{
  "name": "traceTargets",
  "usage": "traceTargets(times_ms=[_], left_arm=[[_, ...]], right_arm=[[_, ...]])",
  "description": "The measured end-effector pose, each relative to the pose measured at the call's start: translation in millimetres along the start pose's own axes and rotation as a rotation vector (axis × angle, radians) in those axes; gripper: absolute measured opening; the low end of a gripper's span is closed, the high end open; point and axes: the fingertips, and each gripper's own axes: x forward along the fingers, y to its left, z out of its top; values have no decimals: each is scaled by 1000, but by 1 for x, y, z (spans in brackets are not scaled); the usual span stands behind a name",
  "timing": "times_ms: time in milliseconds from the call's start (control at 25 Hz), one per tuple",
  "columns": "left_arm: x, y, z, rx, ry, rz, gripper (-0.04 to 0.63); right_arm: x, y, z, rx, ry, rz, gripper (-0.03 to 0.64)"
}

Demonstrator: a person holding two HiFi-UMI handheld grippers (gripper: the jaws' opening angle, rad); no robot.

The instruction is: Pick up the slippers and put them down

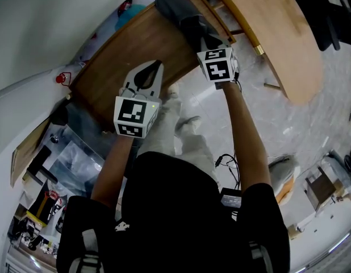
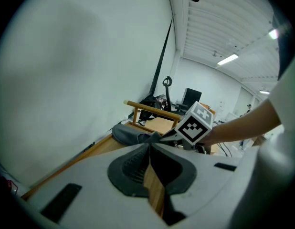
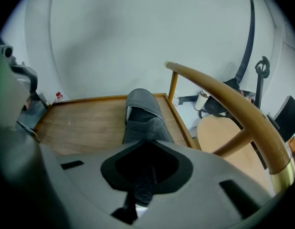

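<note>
Both grippers are closed: the right gripper [image 3: 143,175] pinches the gray slipper [image 3: 142,113], and the left gripper [image 2: 150,151] looks empty. A white wall [image 3: 138,42] stands behind the brown table [image 3: 80,123]. A wooden chair [image 3: 219,93] crowds the edge where the slipper lies.

Left of the right gripper [image 3: 138,194] and its slipper [image 3: 142,120] the table [image 3: 80,123] is bare. A chair rail [image 3: 233,104] crowds the right, wall [image 3: 138,32] ahead.

slipper [image 3: 143,123] end hidden under right gripper [image 3: 138,193]
</note>
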Motion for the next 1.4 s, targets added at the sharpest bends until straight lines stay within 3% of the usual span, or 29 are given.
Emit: traceTargets(times_ms=[920, 1400], left_arm=[[19, -36, 21, 62, 5, -87, 12], [40, -107, 33, 145, -2, -161, 12]], right_arm=[[-64, 1, -1, 61, -80, 36, 5], [-121, -21, -59, 171, -139, 61, 5]])
